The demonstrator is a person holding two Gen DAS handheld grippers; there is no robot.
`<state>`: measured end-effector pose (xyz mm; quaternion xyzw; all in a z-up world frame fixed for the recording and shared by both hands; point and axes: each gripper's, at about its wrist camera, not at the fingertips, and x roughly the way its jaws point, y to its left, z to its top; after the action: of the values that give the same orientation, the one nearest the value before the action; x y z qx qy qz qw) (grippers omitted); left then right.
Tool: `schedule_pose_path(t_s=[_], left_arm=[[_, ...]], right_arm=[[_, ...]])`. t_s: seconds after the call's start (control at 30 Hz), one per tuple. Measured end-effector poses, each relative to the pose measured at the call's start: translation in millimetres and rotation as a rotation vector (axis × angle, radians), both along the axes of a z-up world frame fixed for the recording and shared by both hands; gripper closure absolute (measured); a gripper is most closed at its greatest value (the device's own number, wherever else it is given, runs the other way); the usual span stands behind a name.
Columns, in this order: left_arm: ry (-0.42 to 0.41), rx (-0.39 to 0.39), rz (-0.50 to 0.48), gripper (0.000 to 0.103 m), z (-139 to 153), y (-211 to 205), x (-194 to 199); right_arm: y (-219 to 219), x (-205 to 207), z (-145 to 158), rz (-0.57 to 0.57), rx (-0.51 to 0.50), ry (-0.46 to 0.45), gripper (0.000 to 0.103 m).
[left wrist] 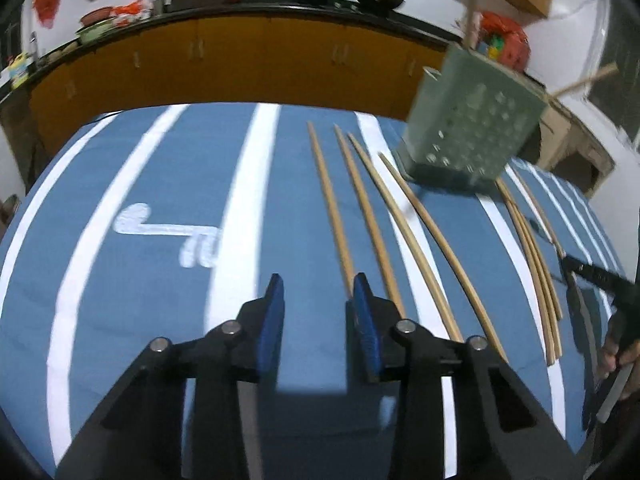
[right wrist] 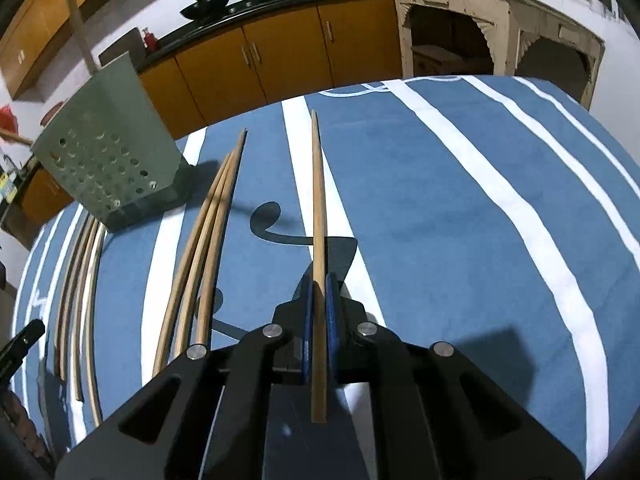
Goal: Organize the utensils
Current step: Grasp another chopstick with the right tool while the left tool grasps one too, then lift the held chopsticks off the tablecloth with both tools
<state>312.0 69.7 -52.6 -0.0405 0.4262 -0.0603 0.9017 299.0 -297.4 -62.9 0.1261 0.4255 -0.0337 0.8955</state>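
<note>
The right claw (right wrist: 319, 292) grips one chopstick (right wrist: 318, 184), the left claw (left wrist: 319, 286) gapes empty, and three chopsticks (right wrist: 208, 240) lie just left of the gripped one.

A blue cloth with white stripes (left wrist: 160, 320) covers the table. A pale green perforated metal utensil holder (left wrist: 468, 136) stands on it at the far side. Four long wooden chopsticks (left wrist: 372, 224) lie left of the holder, and three more wooden chopsticks (left wrist: 532, 248) lie to its right.
</note>
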Motion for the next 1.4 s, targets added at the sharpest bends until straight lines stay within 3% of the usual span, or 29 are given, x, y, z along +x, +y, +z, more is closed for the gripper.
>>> schedule_pose_path(t_s=[0.33, 0.53, 0.7, 0.83, 1.4], left_arm=[[0.027, 0.094, -0.012, 0.095, -12.7, -27.2, 12.5], [0.036, 0.043, 0.063, 0.095, -11.4, 4.2, 19.9], [0.031, 0.029, 0.015, 0.093, -10.7, 10.8, 14.7], [0.013, 0.031, -0.023, 0.085, -10.8, 7.4, 9.1], [0.008, 0.044, -0.027, 0.086, -10.9, 6.8, -2.9]], right_arm=[[12.4, -1.5, -0.1, 0.049, -0.017, -0.015, 0.095], [13.3, -2.5, -0.7, 0.064, -0.024, -0.024, 0.095], [14.5, -5.5, -1.3, 0.061, -0.024, -0.033, 0.095], [17.1, -6.7, -1.4, 0.062, -0.038, -0.035, 0.095], [18.1, -20.3, -2.4, 0.067, -0.036, -0.036, 0.095]])
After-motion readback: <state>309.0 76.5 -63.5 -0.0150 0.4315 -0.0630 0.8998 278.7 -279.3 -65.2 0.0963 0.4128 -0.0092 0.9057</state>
